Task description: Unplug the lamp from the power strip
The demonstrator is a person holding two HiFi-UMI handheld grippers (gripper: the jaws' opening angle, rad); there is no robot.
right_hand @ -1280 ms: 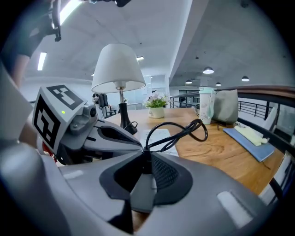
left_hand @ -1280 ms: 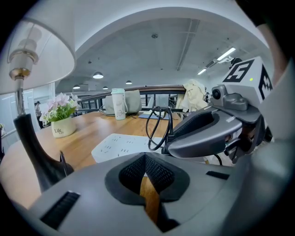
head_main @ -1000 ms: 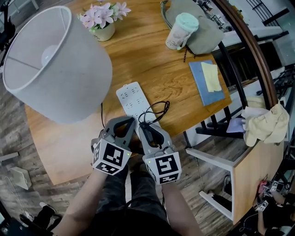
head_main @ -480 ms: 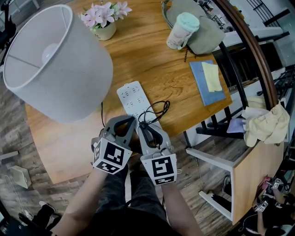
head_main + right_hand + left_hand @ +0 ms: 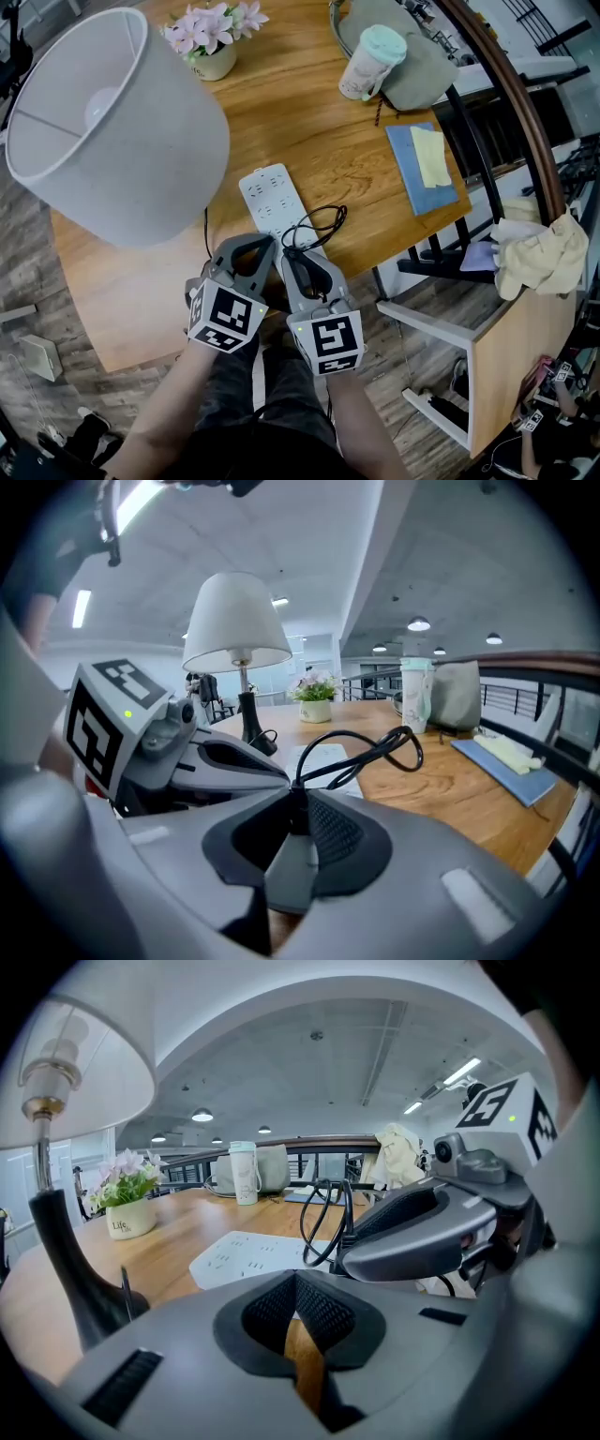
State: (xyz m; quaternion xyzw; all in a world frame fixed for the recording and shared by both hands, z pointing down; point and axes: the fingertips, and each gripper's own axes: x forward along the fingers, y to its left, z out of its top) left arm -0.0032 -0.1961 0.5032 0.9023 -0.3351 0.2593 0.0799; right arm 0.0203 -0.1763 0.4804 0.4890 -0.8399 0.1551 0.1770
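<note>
R gripper (image 5: 296, 822): clamped on the grey plug (image 5: 291, 866). Pads press it from both sides, jaws part-way apart w/ the plug filling the gap.
plug: black cable (image 5: 315, 223) comes out of its top and curls in a loop over the strip's near end. Can't tell if the prongs are clear of the socket.
L gripper (image 5: 298, 1283): jaws together at the tips, nothing in them, only table wood showing thru the slot below. It sits just beside my R gripper.
power strip (image 5: 268, 199): white, flat on the table (image 5: 309, 122), near end just ahead of my 2 grippers.
lamp (image 5: 120, 127): upright at the table's left, big white shade, dark stem, base near the strip.
</note>
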